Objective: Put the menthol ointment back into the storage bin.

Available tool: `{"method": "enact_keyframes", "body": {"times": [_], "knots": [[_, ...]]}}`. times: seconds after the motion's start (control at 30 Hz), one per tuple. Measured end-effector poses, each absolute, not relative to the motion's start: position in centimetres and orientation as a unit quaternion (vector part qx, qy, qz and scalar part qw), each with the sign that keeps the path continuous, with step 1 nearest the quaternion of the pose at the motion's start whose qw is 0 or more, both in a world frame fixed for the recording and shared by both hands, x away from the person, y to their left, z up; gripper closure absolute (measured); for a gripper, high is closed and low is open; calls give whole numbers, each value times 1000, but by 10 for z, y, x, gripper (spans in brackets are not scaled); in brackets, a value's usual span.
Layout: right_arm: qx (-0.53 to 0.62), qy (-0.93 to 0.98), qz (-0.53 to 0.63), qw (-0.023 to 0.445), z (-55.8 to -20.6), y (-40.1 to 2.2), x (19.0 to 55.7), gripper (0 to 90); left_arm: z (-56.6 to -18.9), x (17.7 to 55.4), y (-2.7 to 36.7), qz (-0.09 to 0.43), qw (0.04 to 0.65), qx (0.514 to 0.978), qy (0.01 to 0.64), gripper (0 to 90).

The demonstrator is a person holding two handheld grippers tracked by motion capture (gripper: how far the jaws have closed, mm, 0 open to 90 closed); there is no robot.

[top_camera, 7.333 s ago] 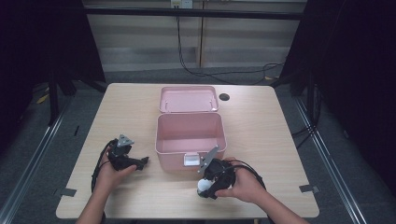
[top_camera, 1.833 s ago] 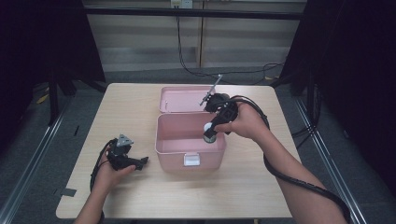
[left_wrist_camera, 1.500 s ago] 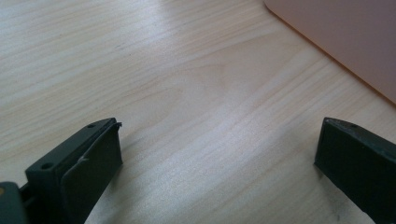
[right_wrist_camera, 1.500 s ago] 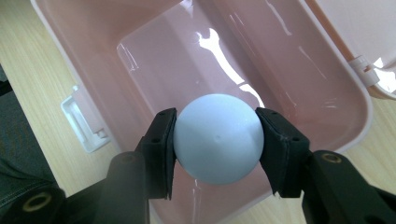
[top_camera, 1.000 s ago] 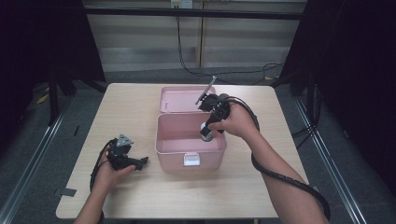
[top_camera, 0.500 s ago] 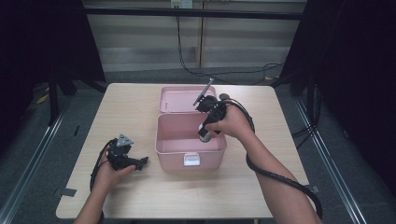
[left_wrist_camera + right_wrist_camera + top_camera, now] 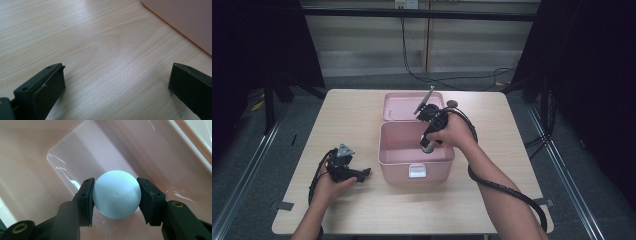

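Observation:
A pale blue ball (image 7: 116, 194) sits clamped between the two black jaws of my right gripper (image 7: 115, 196), which is shut on it. The gripper (image 7: 428, 145) points down into the open pink box (image 7: 388, 156), with the ball held above the box's glossy floor (image 7: 75, 152). In the high view the ball itself is too small to make out. My left gripper (image 7: 362, 173) rests on the table to the left of the box, jaws open and nothing between them (image 7: 117, 85); bare wood shows in the gap.
The box's lid (image 7: 398, 105) lies flat behind the box. A corner of the pink box (image 7: 185, 20) shows ahead of the left gripper. The wooden table (image 7: 522, 150) has bare room on both sides. A black cable (image 7: 507, 190) trails under the right forearm.
The right gripper has moved left and down, lowering the ball deeper into the box. The left hand has stayed where it was.

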State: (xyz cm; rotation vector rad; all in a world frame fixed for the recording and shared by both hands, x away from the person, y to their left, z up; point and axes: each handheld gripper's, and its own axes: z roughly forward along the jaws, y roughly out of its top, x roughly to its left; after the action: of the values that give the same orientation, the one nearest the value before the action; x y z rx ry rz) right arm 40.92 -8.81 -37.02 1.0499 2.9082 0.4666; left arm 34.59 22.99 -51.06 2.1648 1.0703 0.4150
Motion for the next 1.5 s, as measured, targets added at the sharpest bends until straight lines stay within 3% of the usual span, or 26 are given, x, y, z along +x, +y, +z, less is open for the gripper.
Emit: {"method": "enact_keyframes", "body": {"times": [1.5], "knots": [[424, 894, 144, 5, -391, -81, 429, 504, -511, 346, 230, 159, 339, 832, 410, 0]]}}
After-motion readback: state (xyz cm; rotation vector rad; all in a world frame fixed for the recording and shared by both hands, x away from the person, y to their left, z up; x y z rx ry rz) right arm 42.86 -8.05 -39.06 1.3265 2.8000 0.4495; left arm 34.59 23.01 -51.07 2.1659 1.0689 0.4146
